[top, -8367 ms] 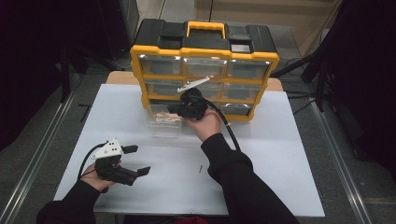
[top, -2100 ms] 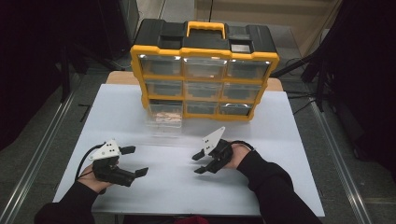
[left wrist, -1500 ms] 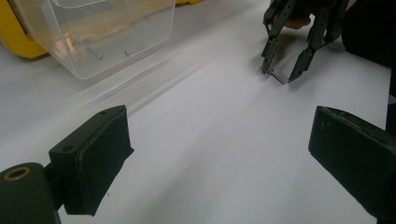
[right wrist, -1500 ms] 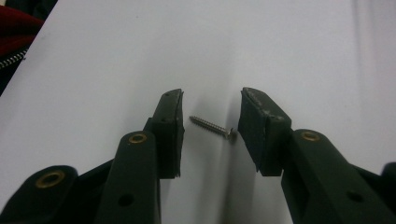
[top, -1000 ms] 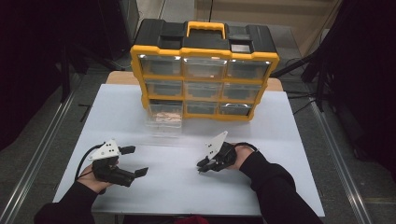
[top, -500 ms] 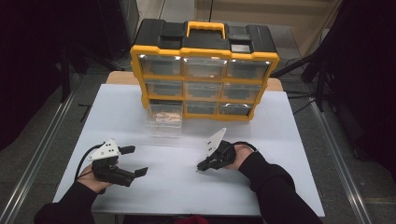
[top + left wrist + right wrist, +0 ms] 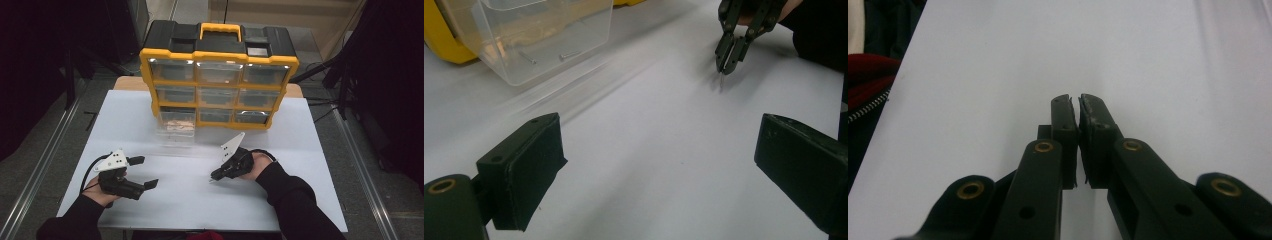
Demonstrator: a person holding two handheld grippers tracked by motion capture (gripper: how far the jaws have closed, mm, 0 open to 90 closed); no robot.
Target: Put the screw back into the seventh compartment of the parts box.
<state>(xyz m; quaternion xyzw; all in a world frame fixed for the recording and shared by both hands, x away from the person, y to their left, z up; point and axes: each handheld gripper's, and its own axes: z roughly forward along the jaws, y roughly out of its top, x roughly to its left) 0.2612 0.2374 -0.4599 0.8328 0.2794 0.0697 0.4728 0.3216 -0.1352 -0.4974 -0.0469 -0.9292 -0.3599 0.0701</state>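
Jaws, right: the right gripper (image 7: 215, 176) is seen pressed together on a small screw (image 7: 721, 80), whose thin tip hangs below the jaw ends just above the table (image 7: 300, 200).
Jaws, left: the left gripper (image 7: 145, 172) is held wide apart, with nothing between the pads, resting at the lower left of the high view.
Task's thing: the small screw is found at the lower centre of the high view, clamped and almost touching the white surface.
Source: a clear drawer (image 7: 175, 131) stands pulled out of the yellow organiser (image 7: 218, 75) at the upper centre; more screws (image 7: 570, 55) can be made out in it.
Change: seconds ago the right gripper was at the drawer; it has since been drawn back to the open table and lowered slightly.
Meaning: the pick is judged done, and the set-down appears to be in hand.
Next: a gentle release low over the surface is called for, lest the screw roll.
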